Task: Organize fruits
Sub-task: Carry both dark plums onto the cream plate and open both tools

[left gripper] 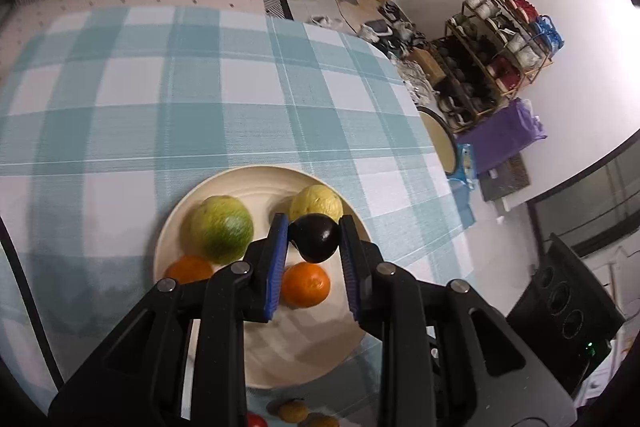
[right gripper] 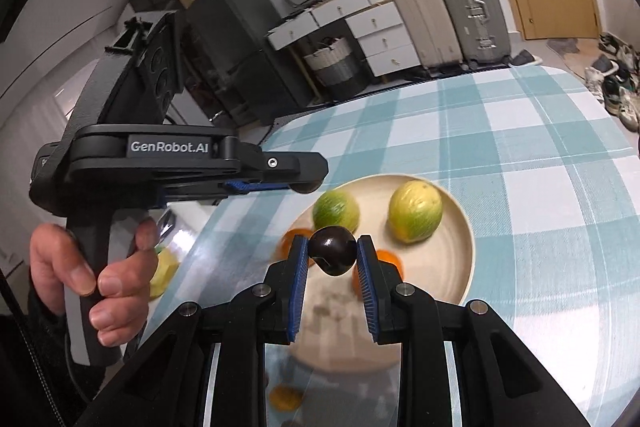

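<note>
One plate point(left gripper: 256, 347); on it two green-yellow citrus fruits point(left gripper: 222, 229) point(left gripper: 316, 203) and two oranges point(left gripper: 306, 285) point(left gripper: 188, 269). Two dark plums point(left gripper: 316, 237) point(right gripper: 333, 255), one per gripper.

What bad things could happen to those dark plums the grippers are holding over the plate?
Each dark plum is pinched only at the pad tips, so it might slip and drop. The plate already holds two green-yellow citrus fruits and oranges, so a released plum could bump one or roll off.
</note>
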`<action>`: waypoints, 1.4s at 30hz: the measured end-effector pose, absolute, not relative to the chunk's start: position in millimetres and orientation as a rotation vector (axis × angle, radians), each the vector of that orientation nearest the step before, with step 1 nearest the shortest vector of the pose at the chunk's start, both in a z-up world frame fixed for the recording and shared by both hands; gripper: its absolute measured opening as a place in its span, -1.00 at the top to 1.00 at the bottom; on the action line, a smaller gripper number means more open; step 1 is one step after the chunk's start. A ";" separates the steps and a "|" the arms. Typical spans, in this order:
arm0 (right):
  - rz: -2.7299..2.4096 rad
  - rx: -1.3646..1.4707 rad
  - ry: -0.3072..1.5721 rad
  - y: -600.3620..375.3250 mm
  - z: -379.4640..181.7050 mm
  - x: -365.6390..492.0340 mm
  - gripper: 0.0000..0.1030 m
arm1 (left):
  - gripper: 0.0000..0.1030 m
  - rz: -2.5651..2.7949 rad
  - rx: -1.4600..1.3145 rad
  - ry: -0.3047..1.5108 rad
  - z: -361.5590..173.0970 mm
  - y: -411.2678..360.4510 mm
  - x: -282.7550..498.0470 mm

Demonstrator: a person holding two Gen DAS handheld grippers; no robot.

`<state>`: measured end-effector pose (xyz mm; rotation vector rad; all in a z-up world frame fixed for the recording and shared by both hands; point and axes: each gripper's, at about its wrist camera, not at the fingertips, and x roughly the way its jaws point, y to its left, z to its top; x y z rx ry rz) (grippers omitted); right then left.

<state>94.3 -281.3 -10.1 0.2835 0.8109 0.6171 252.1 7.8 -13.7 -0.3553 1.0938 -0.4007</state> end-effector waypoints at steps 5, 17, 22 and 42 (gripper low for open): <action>0.616 0.331 0.823 -279.3 -12.6 115.7 0.51 | 0.56 -0.398 -0.374 1.130 -29.4 10.6 274.9; 0.562 0.291 0.885 -255.5 -33.3 152.6 0.51 | 0.56 -0.417 -0.386 1.198 -59.5 4.5 311.5; 0.527 0.256 0.908 -247.7 -41.2 159.0 0.50 | 0.56 -0.400 -0.404 1.231 -73.1 5.5 319.8; 0.521 0.215 0.816 -260.5 -18.2 117.4 -0.20 | 0.36 -0.340 -0.322 1.137 -31.7 9.1 281.3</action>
